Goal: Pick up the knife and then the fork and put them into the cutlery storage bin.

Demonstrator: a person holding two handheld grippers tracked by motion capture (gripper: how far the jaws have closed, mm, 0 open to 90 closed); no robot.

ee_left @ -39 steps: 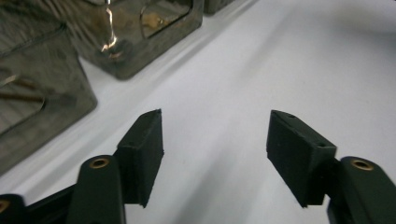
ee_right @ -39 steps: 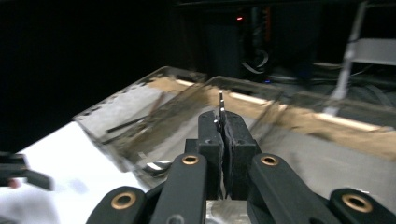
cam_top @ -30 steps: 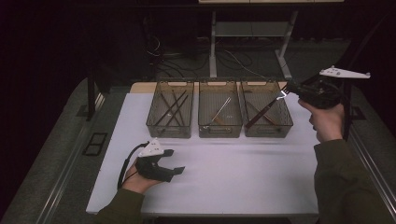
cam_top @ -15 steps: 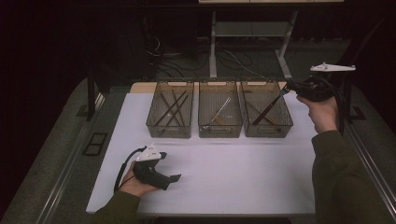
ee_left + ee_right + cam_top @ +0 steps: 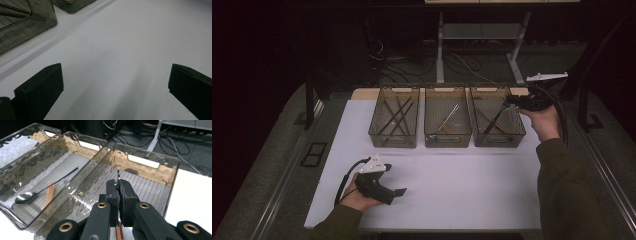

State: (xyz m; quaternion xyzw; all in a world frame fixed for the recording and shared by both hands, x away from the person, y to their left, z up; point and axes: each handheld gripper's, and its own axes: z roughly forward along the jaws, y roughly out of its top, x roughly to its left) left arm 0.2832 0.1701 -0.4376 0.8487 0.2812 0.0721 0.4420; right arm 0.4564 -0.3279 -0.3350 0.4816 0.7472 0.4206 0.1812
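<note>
A thin, stiff, light utensil (image 5: 118, 175) is pinched near one end between the clenched right gripper (image 5: 119, 192) jaws.

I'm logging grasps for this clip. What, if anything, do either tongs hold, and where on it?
Right tongs pinch a thin utensil near its upper end, above the right bin. Left tongs are open, holding nothing.

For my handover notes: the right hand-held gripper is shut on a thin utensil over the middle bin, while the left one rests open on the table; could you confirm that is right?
Nearly. The right hand-held gripper is shut on the thin utensil, but over the right-hand bin, not the middle bin, as the high view shows. The left hand-held gripper does rest open on the table.
</note>
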